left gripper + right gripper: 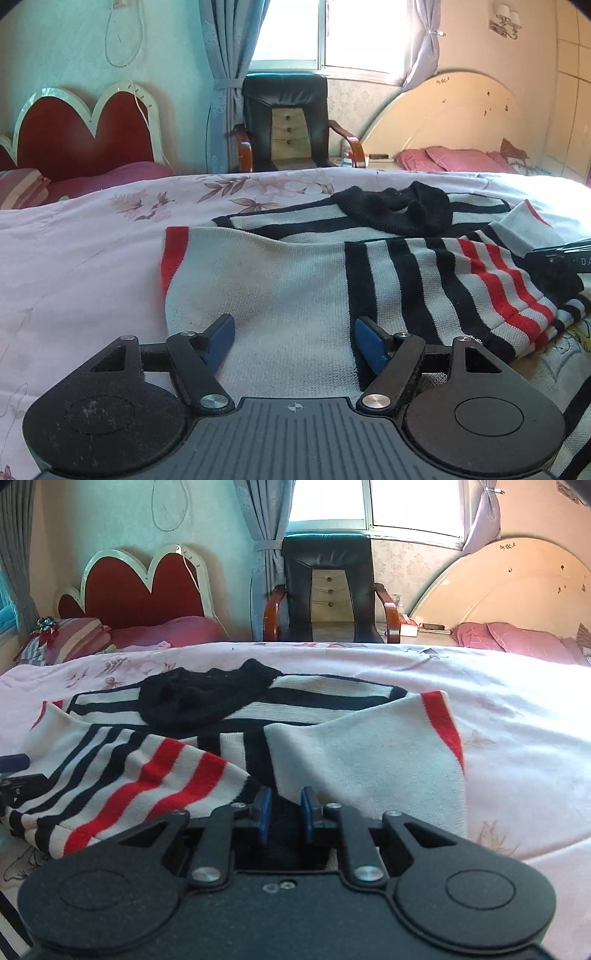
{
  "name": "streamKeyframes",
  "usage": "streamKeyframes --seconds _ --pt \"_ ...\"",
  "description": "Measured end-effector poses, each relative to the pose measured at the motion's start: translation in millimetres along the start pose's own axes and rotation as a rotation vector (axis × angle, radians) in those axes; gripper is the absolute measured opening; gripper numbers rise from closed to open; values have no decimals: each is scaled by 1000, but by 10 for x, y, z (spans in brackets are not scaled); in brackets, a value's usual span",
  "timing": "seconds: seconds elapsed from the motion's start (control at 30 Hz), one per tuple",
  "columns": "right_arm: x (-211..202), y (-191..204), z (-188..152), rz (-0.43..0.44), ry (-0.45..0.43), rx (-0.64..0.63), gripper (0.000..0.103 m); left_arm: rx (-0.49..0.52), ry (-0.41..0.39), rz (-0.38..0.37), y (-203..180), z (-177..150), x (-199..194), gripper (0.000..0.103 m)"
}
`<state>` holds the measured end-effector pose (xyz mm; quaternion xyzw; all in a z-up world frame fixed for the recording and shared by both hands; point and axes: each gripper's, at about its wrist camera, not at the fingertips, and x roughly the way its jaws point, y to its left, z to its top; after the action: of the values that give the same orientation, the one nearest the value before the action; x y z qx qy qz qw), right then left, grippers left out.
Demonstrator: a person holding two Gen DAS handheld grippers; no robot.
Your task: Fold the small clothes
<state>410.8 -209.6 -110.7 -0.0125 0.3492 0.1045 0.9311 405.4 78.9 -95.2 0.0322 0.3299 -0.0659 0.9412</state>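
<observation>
Floral pink bedspread [92,266] under striped sweater [295,280], armchair [286,122] behind.

A white knit sweater with black and red stripes [280,280] lies spread on the pink floral bedspread [92,266]. A crumpled black knit garment [399,212] rests on its far part. Beyond the bed stands a black leather armchair [286,122], between a red heart-shaped headboard [74,133] on the left and a cream arched headboard [454,114] on the right.
</observation>
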Motion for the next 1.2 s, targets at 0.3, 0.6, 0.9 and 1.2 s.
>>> streamKeyframes --seconds 0.3,0.6,0.9,1.2 --pt "-745 -109 -166 27 -59 92 24 -5 3 25 -47 -283 -704 72" --pt "-1832 -648 -1042 99 83 275 36 -77 133 -30 60 -1190 -1764 71" --pt "-2377 -771 -1862 189 181 450 37 -390 188 -145 124 -1849 -2385 52" --pt "-2720 -599 -2378 312 222 509 37 -571 180 -200 -54 -2265 -2753 52"
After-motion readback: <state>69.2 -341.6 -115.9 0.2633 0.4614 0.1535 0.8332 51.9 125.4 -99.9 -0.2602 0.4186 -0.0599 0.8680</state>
